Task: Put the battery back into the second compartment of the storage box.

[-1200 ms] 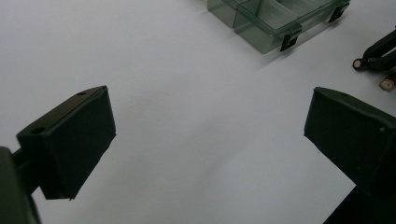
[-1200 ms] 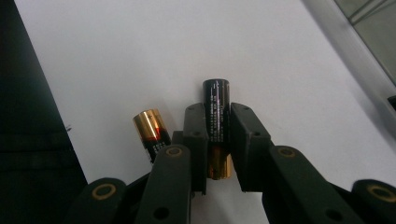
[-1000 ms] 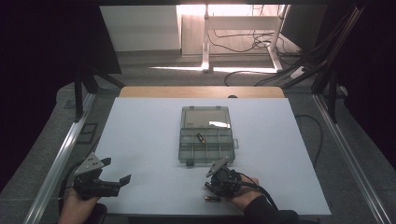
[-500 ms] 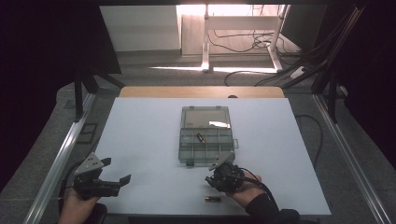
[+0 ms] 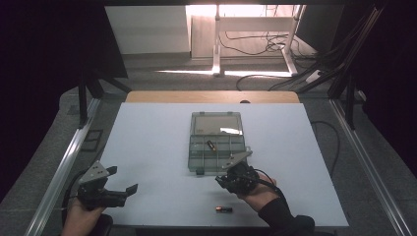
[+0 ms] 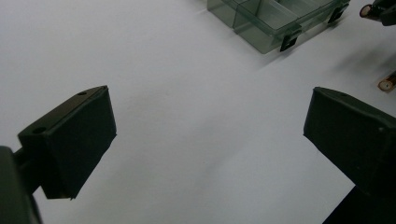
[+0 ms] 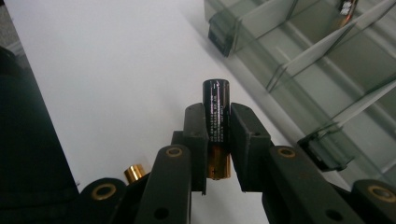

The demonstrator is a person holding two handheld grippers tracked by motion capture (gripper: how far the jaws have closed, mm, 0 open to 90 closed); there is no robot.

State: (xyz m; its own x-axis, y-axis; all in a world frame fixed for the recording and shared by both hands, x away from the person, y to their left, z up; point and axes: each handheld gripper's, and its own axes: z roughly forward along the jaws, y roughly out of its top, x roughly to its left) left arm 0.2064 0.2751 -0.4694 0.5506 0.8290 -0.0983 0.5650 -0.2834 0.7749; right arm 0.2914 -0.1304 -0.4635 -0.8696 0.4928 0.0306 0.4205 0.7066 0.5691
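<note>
A clear compartment box (image 5: 216, 147) lies open at the table's middle, with one battery (image 5: 210, 144) in a compartment. My right gripper (image 5: 222, 180) hovers just off the box's near corner, shut on a black and gold battery (image 7: 216, 100) that stands upright between its pads (image 7: 218, 121). The box's dividers (image 7: 299, 60) lie just beyond it. Another battery (image 5: 223, 209) lies loose on the white table near the front edge. My left gripper (image 5: 121, 180) rests at the front left, open and with nothing between its fingers (image 6: 210, 112).
The white table top (image 5: 147, 147) has bare room left of the box. The box's lid (image 5: 216, 123) lies folded back on the far side. Metal rails (image 5: 64, 167) run along both table sides. In the left gripper view, the box's latch corner (image 6: 287, 39) and the loose battery (image 6: 387, 84) show.
My right gripper has risen off the table with the battery and shifted a little toward the box. The loose battery near the front edge now shows. The left gripper has stayed put.
</note>
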